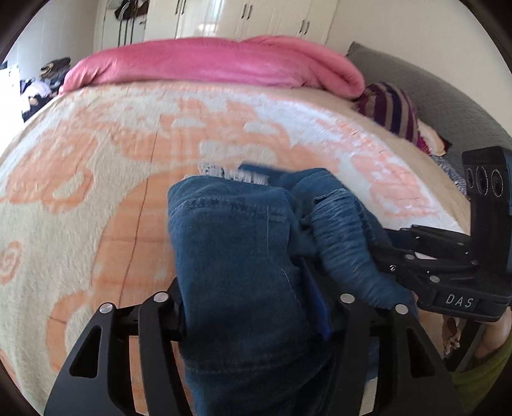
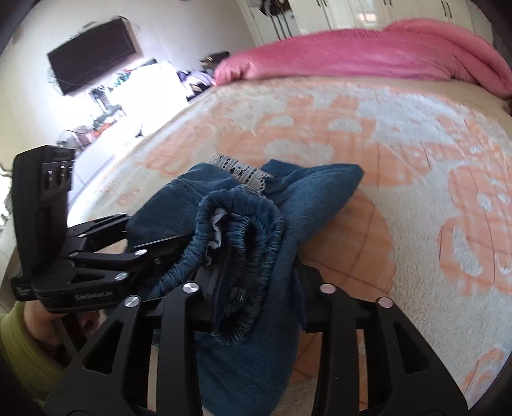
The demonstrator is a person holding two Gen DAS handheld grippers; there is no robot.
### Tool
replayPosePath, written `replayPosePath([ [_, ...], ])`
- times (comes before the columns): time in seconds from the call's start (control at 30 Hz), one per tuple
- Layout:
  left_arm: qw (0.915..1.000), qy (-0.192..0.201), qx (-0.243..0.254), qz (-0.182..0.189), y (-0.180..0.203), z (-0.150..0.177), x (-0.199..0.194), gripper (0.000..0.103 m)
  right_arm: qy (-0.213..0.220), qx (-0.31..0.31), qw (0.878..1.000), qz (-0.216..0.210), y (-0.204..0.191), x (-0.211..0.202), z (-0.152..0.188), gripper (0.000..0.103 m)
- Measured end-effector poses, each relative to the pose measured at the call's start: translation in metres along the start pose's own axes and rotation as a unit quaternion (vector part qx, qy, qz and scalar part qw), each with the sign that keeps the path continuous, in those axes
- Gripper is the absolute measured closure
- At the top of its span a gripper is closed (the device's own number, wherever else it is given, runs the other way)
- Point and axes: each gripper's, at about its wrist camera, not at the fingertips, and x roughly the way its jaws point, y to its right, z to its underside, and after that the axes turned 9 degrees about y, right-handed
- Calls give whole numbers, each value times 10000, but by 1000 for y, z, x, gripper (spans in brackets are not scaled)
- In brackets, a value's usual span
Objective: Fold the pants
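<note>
Both claws pinch bunched blue denim pants (image 1: 236, 256) above the patterned bed (image 1: 96, 160): left claw (image 1: 252, 320), right claw (image 2: 256, 307). Soft, floppy, moderately heavy cloth; the elastic waistband (image 2: 236, 224) looks the firmest hold.

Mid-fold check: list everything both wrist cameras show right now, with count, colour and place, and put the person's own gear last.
pants: one pair, blue denim, bunched between both grippers above the bed; elastic waistband visible in the right wrist view
lace trim: one strip, white, at the far edge of the pants
blanket: one, cream with orange pattern, covering the bed
duvet: one, pink, piled along the far side of the bed
striped cloth: one, purple and beige, at the bed's right edge
wardrobe: white doors, behind the bed
screen: one, black, on the left wall
left gripper: black, fingers closed on the pants
right gripper: black, fingers closed on the pants
sleeve: green, at the left hand
</note>
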Motion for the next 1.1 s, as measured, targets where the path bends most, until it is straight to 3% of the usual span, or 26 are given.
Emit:
replayPosePath([
  [0.03,10000,-32,-68,-1,-4,3,2,38,-56,39,10000,67,3,2,4,60],
  [0.13,9993,-104,-350,100,-15,11,7,34,-78,306,9990,302,14,0,11,40],
  [0.37,9990,-31,-409,159,-14,10,-5,34,69,224,9979,607,9,-17,14,32],
  [0.4,9990,-7,-426,166,-14,10,-8,32,169,202,9977,629,7,-25,15,31],
  [0.43,9989,52,-432,149,-14,10,-15,19,258,184,9973,658,5,-32,14,26],
  [0.47,9989,125,-427,126,-13,10,-21,13,358,166,9969,686,3,-39,14,22],
  [0.57,9985,350,-399,132,-11,8,-47,13,731,25,9944,767,-8,-68,14,12],
  [0.67,9976,588,-348,82,-9,9,-75,5,1032,-150,9908,860,-20,-92,15,9],
  [0.9,9958,851,-348,-18,-1,22,-123,4,1529,-398,9817,1059,-42,-143,32,9],
  [1.1,9958,870,-231,-163,8,43,-147,4,1569,-427,9800,1150,-51,-165,54,9],
])
